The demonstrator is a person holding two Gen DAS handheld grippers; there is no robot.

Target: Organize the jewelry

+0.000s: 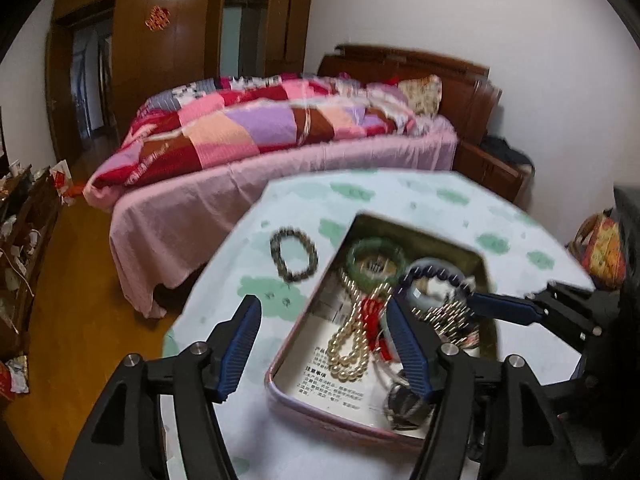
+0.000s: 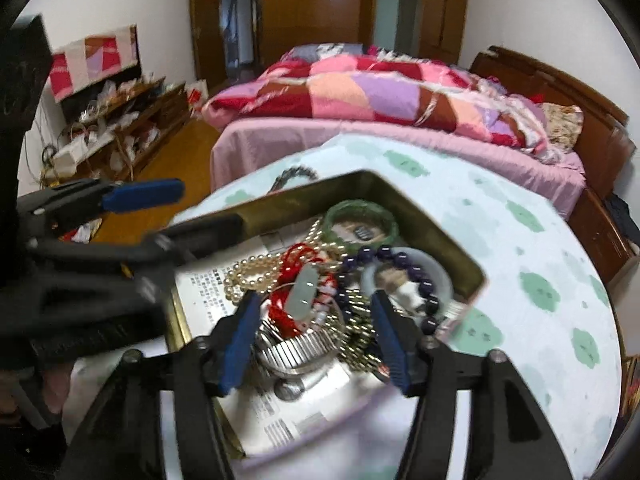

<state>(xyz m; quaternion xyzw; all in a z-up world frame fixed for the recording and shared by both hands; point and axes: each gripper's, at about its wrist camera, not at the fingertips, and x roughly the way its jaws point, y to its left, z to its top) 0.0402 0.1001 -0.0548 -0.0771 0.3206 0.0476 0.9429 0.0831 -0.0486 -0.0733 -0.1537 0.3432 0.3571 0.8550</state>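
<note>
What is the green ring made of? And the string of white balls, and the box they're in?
Green bangle: probably jade or glass, since it looks smooth, glossy and slightly see-through. White bead necklace: pearls or imitation pearl, round and creamy with a soft shine. Box: likely a metal tin, with thin, dull brass-coloured walls and a rolled rim.

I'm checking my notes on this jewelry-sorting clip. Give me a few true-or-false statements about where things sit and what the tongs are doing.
1. A dark beaded bracelet lies on the tablecloth, outside the tin. True.
2. The green bangle lies on the bed. False: it lies inside the tin, near its far corner.
3. The right tongs are clamped on the pearl necklace. False: they are open above the jewelry pile, gripping nothing.
4. The left tongs are open and hold nothing. True.
5. The tin is lined with printed paper. True.
</note>
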